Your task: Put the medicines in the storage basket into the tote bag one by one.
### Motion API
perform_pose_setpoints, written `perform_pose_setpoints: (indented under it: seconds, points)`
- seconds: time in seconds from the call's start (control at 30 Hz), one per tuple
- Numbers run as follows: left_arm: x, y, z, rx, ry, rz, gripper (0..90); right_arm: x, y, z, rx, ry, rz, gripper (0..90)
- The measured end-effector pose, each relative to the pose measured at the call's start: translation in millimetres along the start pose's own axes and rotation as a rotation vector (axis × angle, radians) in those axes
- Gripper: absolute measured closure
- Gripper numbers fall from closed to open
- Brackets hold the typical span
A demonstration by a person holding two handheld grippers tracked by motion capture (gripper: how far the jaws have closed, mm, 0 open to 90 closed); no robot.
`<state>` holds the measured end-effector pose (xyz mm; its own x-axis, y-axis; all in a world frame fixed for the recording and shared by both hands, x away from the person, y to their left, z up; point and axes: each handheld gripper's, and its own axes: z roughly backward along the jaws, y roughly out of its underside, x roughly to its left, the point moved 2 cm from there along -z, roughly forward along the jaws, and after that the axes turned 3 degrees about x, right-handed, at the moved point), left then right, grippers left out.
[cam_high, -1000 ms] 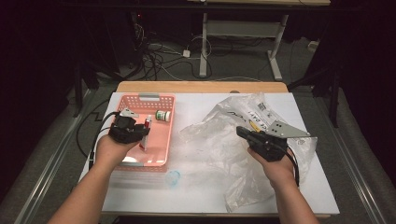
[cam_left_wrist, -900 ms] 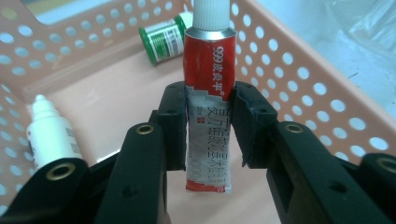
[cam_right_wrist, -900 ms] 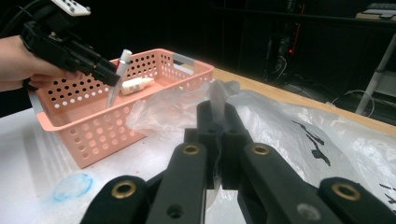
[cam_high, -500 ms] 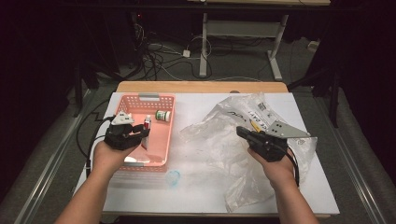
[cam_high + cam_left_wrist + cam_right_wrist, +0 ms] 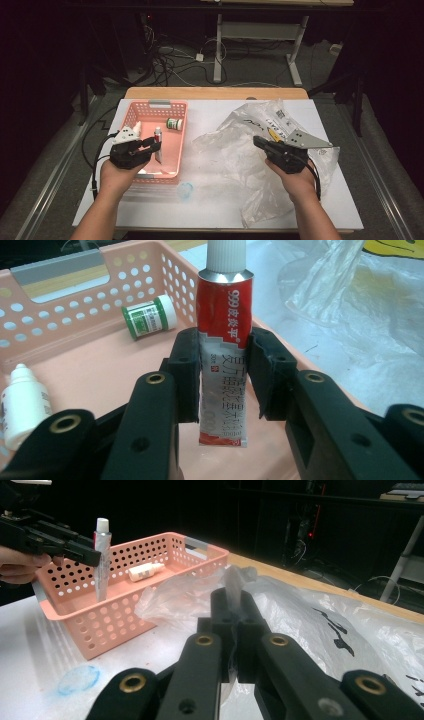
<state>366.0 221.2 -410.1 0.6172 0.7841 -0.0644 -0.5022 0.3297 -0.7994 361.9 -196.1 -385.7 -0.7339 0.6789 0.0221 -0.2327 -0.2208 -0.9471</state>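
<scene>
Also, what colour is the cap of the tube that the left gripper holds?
White. The tube itself is red and white; the left gripper view shows it best.

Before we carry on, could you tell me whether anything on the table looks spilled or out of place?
One thing: a blue smudge marks the white table just in front of the pink basket, like a stain. The crumpled plastic bag looks merely untidy.

A blue smudge [image 5: 185,190] marks the white table [image 5: 210,210]; cables [image 5: 170,65] lie on the floor behind.
</scene>
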Motion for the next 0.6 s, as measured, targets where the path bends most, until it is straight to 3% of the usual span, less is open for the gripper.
perform_pose_setpoints:
  seconds: [0.1,0.4,0.6]
  points:
    - [-3.8,0.2,-1.1,-0.001,0.002,-0.012,66.0,0.6,0.3,-0.6,0.001,0.001,0.000,90.0]
    - [-16.3,-9.6,12.2,-0.082,0.044,-0.011,66.0,0.2,0.3,2.1,-0.005,0.001,-0.005,90.0]
    - [-30.8,-20.1,17.4,-0.112,0.076,-0.042,66.0,0.3,-0.2,3.1,-0.006,0.000,-0.005,90.0]
